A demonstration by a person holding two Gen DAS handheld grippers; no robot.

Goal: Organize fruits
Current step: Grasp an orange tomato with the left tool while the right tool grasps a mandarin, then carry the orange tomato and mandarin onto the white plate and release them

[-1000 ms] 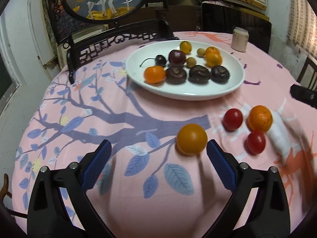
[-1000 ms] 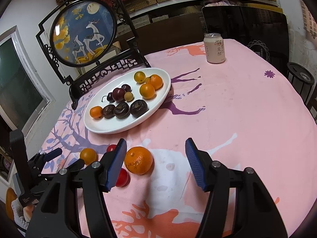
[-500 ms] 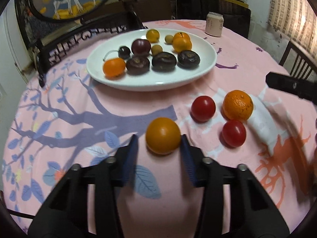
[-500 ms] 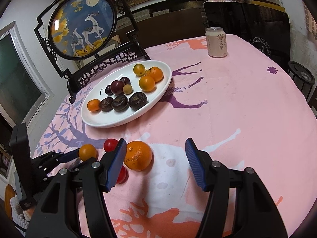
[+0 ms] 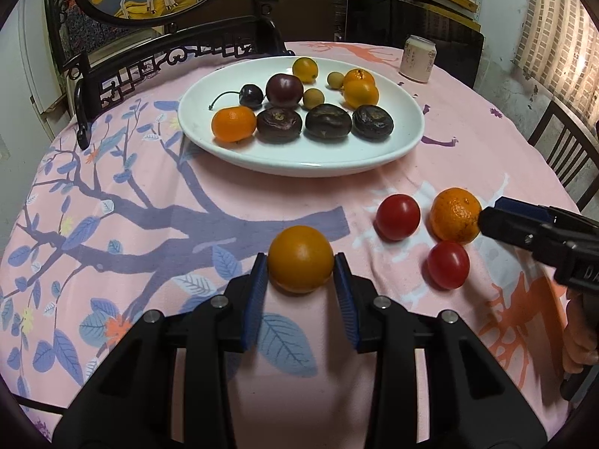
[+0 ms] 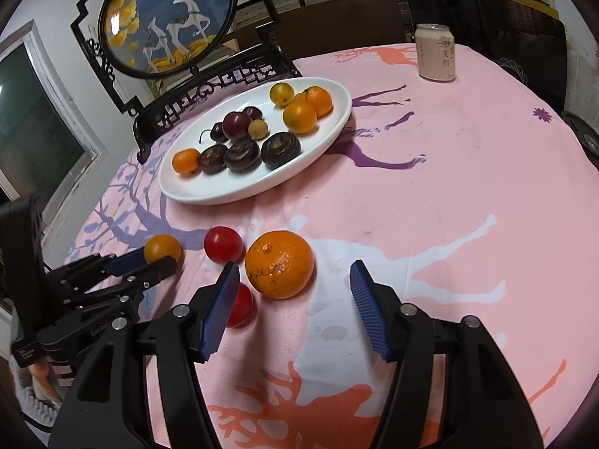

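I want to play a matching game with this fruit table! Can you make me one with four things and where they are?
Things:
1. smooth orange fruit
2. bumpy orange
3. three dark wrinkled fruits
4. drink can

Places:
A. in a row on the white plate
B. between the left gripper pads
C. far side of the table, upright
D. ahead of the open right gripper

Pairs: 1-B, 2-D, 3-A, 4-C

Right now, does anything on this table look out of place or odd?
Four fruits lie loose on the tablecloth, off the white plate: a yellow-orange tomato in the left claw, two red tomatoes and a mandarin.
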